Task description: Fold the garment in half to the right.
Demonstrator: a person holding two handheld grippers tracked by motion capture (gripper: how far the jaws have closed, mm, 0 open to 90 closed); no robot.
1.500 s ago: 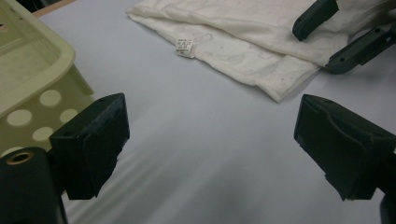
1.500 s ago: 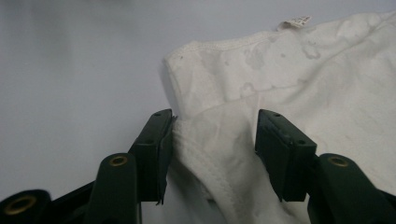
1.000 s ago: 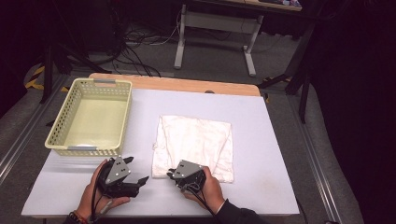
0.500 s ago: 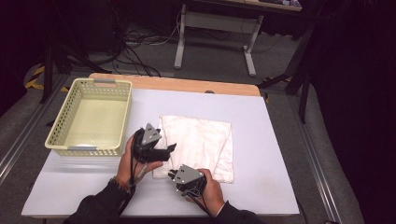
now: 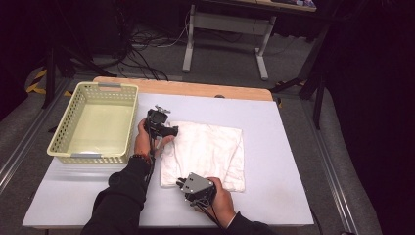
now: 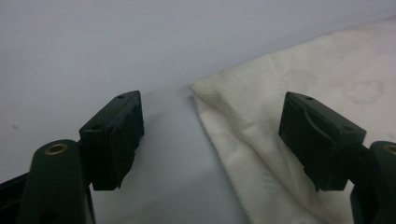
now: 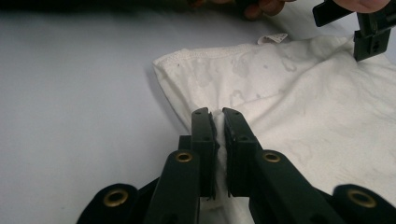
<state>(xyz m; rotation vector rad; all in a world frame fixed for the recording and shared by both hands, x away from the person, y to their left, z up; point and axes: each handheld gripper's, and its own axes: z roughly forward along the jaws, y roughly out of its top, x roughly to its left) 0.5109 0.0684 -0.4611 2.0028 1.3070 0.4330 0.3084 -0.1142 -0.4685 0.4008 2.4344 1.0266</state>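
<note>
A basket point(image 5: 93, 122) waits empty at the worktop's point(image 5: 274, 122) left. The left tool point(image 5: 164, 128), jaws just narrowing but unclenched, straddles the far-left corner of the cloth point(image 5: 208, 154) to pinch it. The right tool point(image 5: 188, 188) is clenched on the near edge, anchoring it.

**Left reaching with jaws wide, right clamped at the near edge**

I see my left gripper point(image 5: 169, 130) at the white cloth's point(image 5: 210, 152) far-left corner, jaws wide but just been closing, corner between them, pads clear. My right gripper point(image 5: 180, 182) sits low at the cloth's near-left edge, jaws pinched on its hem.
</note>
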